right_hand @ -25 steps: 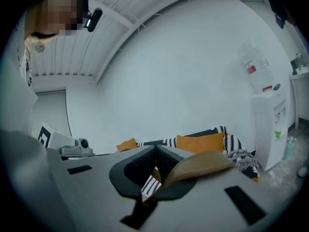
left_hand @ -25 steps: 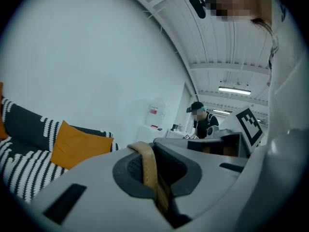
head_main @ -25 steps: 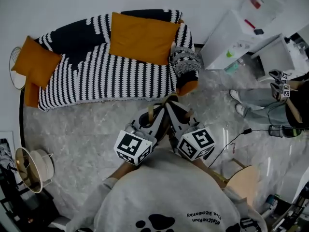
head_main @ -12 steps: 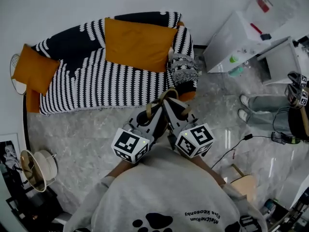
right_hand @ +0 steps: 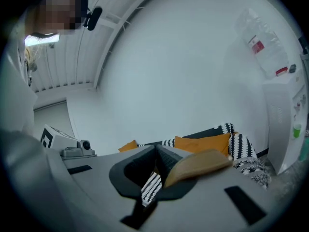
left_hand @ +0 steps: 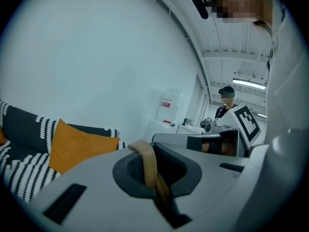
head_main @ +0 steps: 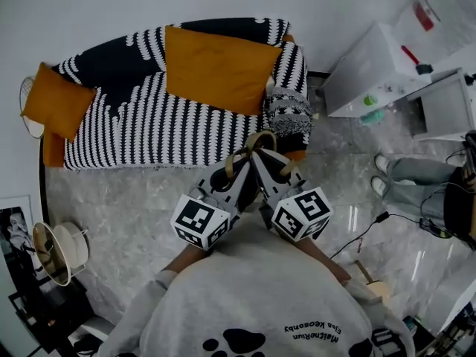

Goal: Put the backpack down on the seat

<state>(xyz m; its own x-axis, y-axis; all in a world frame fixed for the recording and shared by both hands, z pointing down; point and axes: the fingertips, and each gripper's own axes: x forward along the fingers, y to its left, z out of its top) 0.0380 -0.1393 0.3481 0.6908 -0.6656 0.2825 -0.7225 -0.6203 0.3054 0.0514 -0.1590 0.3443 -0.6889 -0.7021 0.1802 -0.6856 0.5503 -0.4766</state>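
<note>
Left gripper (head_main: 239, 168) and right gripper (head_main: 269, 166) pinch tan backpack straps (head_main: 257, 139).

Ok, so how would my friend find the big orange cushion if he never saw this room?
Find the sofa with the black-and-white striped cover, standing against the white wall. The big orange cushion leans on its backrest, toward the right end as the head view shows it. The other orange cushion is smaller and sits at the far left end.
</note>
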